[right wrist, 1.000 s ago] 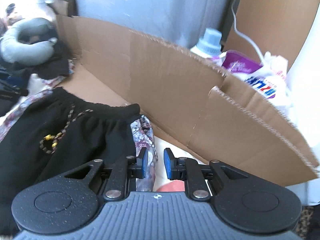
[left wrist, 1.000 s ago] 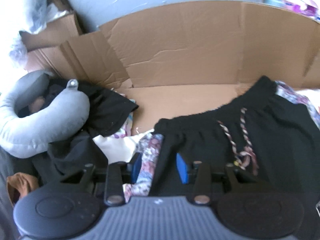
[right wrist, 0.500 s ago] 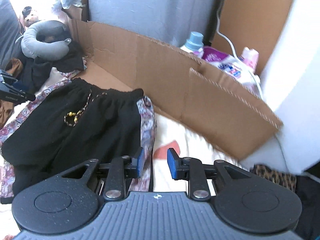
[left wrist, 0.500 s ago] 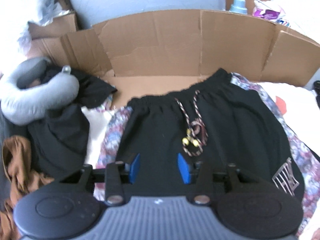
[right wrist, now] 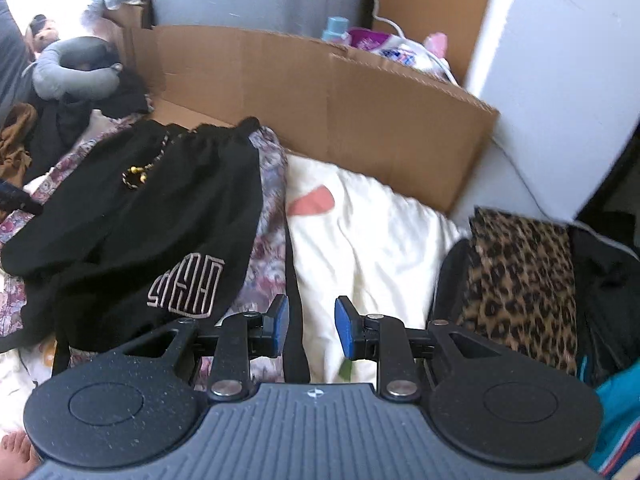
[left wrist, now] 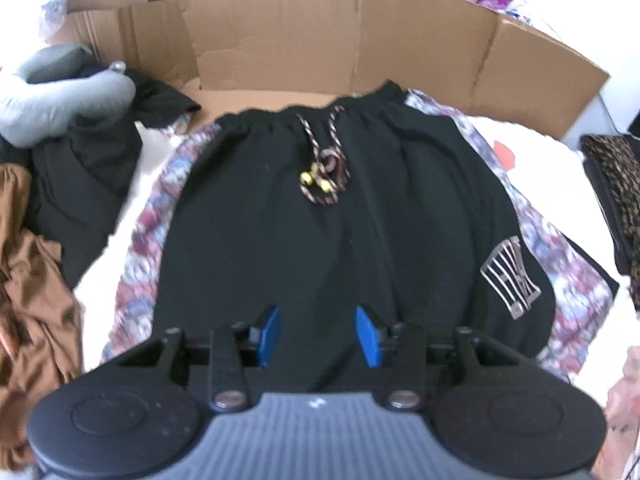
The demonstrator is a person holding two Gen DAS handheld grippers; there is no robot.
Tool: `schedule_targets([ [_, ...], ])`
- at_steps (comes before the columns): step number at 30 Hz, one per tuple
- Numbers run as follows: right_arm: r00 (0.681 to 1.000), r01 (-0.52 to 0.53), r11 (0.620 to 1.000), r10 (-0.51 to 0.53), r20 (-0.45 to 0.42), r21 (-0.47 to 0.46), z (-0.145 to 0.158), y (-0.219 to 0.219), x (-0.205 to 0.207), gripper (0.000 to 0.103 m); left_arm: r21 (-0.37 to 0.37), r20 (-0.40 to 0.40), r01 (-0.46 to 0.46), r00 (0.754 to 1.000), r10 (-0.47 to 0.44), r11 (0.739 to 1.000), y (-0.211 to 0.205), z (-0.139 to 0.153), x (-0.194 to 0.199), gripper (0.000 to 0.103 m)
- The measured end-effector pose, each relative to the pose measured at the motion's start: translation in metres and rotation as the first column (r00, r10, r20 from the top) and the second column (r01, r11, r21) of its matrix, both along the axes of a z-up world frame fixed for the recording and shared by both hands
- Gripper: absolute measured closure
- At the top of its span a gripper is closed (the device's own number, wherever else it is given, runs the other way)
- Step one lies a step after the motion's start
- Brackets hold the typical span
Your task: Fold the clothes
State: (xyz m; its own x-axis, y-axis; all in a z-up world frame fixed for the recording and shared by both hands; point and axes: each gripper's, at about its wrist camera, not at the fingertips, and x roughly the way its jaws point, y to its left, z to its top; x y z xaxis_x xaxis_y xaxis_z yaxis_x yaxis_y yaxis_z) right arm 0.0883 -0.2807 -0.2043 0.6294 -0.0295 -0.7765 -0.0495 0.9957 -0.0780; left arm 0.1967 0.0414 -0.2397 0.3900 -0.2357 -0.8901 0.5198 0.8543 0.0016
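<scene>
Black drawstring shorts (left wrist: pixel 352 216) flat on floral cloth (left wrist: pixel 140 256); L gripper (left wrist: pixel 318 336) & R gripper (right wrist: pixel 308 326) both released, empty

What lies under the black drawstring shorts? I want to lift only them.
Under the black drawstring shorts lies a floral patterned garment, its edges showing along both sides, on a cream blanket. How far the floral cloth runs beneath is covered.

A cream bed cover (right wrist: pixel 372 240) carries a floral garment (left wrist: pixel 140 248) at centre, black shorts (left wrist: pixel 320 208) spread on it; a brown garment (left wrist: pixel 28 280) at 9 o'clock, folded leopard-print cloth (right wrist: pixel 520 280) at 3 o'clock, cardboard (left wrist: pixel 320 40) at 12 o'clock
</scene>
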Motion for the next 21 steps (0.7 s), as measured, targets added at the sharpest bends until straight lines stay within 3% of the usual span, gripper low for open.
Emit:
schedule_targets([
  [13,0.994,0.055,0.997,-0.049,-0.094,0.058,-0.061,-0.008,-0.023,0.068,-0.012,-0.157,0.056,0.986,-0.057,0.998,-0.003,-0.032,-0.034,0.055],
  [21,0.989,0.003,0.999,0.004,-0.150,0.049,-0.102,-0.005,-0.022,0.068,-0.063,-0.264,0.088,0.959,-0.101,0.994,-0.007,-0.053,-0.052,0.055],
])
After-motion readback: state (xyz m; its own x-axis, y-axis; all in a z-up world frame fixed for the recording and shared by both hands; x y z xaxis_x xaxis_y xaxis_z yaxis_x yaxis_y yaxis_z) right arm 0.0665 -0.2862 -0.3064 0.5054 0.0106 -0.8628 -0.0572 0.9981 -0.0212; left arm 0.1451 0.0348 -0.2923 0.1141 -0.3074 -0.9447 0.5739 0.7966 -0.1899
